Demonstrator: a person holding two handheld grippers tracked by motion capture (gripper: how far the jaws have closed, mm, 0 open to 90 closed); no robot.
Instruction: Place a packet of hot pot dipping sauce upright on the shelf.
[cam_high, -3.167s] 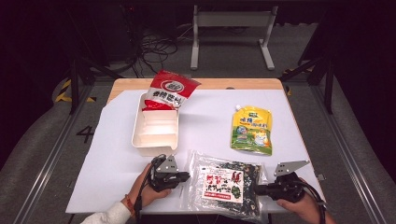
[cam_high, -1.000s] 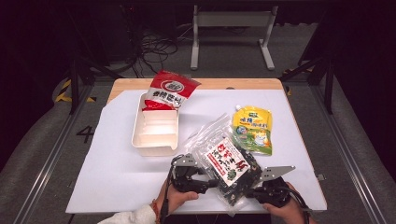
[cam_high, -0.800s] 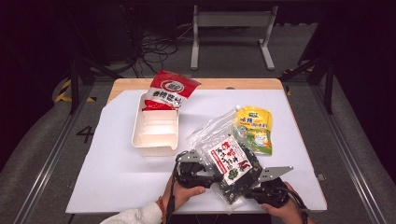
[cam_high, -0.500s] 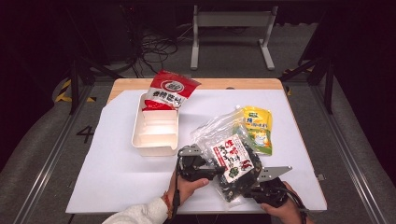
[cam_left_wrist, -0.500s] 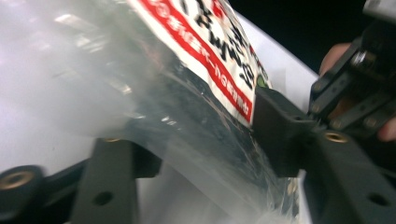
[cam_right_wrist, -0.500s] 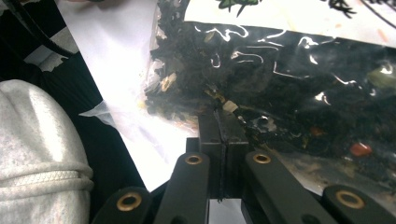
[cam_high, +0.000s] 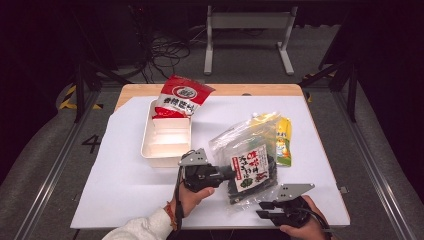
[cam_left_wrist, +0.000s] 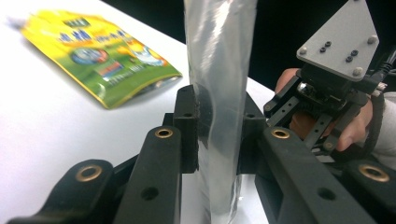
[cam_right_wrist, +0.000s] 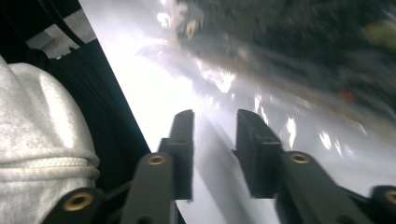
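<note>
Now the left gripper (cam_high: 226, 172) is clamped on the clear seaweed bag (cam_high: 248, 160), lifted at four o'clock from the white tray (cam_high: 165, 137), so it should pinch firmly while the right gripper (cam_high: 265, 210), jaws apart and empty, stays clear.

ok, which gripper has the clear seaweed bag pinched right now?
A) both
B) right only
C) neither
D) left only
D: in the left gripper view the left gripper has its pads pressed on the clear seaweed bag, while the right gripper shows open jaws with nothing between them.
</note>
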